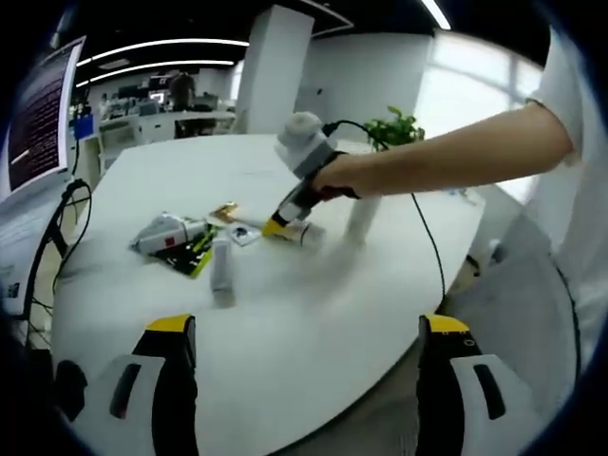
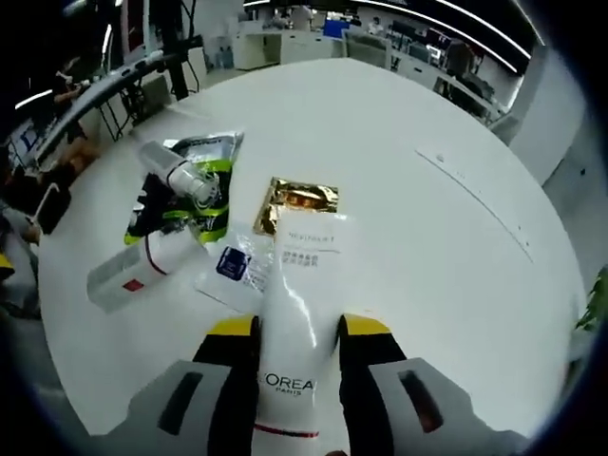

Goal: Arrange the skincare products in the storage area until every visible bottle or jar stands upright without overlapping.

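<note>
Right gripper (image 2: pixel 296 328) is clamping a white L'Oréal tube (image 2: pixel 293 313) between its yellow-tipped jaws, the tube lying flat along them with its crimped end pointing out over the round white table (image 2: pixel 456 228). Just past that end a gold sachet (image 2: pixel 301 196) is lying flat; a white sachet with a blue square (image 2: pixel 236 269) is resting against the tube's left side. Farther left a white bottle with a red label (image 2: pixel 142 266) is lying on its side, touching a green-and-black pouch (image 2: pixel 195 180) that is carrying a white pump bottle (image 2: pixel 176 171), also toppled.

Left gripper (image 1: pixel 309 328) is hovering at the near table edge, jaws wide apart and empty, well short of the product cluster.
</note>
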Tool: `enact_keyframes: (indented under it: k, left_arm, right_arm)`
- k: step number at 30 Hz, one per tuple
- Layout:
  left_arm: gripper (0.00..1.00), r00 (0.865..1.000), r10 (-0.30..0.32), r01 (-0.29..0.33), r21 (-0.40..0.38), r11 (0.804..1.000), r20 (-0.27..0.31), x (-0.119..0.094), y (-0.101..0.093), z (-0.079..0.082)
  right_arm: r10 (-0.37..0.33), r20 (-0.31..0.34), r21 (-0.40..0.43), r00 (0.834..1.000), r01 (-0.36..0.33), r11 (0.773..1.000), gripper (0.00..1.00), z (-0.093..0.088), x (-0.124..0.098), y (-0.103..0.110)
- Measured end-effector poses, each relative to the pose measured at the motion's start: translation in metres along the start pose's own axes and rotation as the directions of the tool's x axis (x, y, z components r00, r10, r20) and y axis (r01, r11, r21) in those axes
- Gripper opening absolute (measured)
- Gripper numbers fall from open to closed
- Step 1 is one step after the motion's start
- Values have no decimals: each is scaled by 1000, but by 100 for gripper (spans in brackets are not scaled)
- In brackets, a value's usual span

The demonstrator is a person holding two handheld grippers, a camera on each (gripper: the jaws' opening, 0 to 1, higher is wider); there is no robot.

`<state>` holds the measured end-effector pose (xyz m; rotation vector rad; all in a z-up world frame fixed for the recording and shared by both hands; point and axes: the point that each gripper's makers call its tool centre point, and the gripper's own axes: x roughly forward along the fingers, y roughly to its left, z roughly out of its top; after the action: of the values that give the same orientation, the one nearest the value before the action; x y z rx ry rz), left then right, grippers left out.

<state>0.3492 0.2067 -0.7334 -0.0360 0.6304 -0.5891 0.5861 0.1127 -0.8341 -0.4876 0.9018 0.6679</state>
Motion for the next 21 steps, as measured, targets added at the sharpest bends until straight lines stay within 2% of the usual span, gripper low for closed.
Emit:
enact_keyframes:
  k: [9,21]
  left_arm:
    - [89,1000,5,-5,-2,1000,10,0,2,2]
    - [89,1000,2,-2,-2,1000,10,0,1,2]
  right_arm:
    - [-35,47,-3,998,35,999,28,3,-5,-4]
    - [-34,99,17,995,33,999,28,9,-17,-6]
